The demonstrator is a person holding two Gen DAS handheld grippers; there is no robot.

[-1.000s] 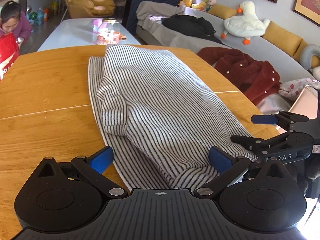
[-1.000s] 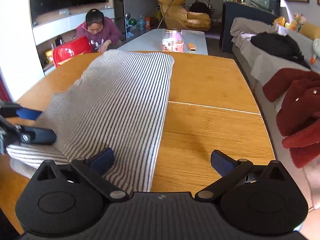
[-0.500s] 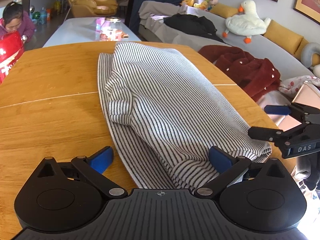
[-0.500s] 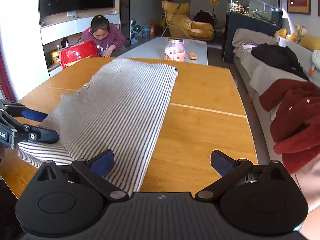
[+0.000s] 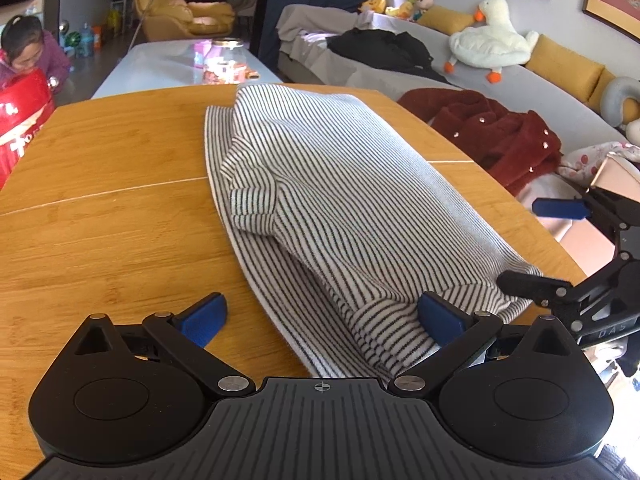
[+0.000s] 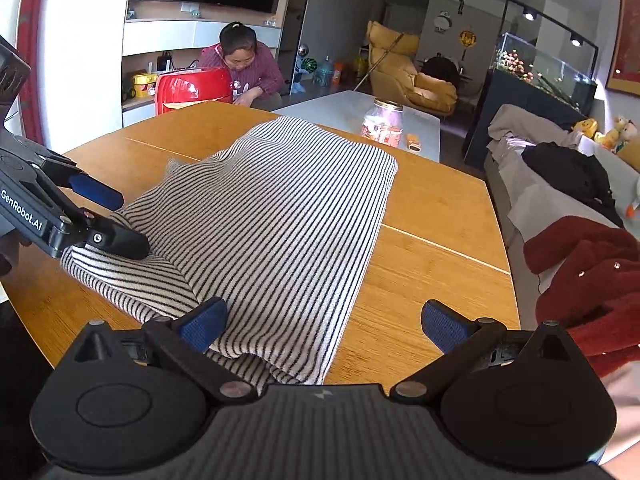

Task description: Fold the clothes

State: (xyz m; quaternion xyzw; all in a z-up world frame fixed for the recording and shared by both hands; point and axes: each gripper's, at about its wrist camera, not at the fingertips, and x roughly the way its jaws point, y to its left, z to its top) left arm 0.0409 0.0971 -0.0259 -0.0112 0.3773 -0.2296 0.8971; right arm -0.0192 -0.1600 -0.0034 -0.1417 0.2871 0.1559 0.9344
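Striped garment [image 5: 340,200] lies on the table [image 5: 100,220] – both grippers [image 5: 322,316] [image 6: 322,320] wide open, empty, at its near edge.

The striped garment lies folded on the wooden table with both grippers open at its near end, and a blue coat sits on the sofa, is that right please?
Nearly: the coat on the sofa is dark red, not blue, as the left wrist view shows. The striped garment does lie on the wooden table, with the left gripper and right gripper open.

Lighting: bright daylight from the right, sheen on the worktop [image 5: 100,240]. Image: sharp centrally, strong fisheye bending at edges; lower-right corner overexposed.
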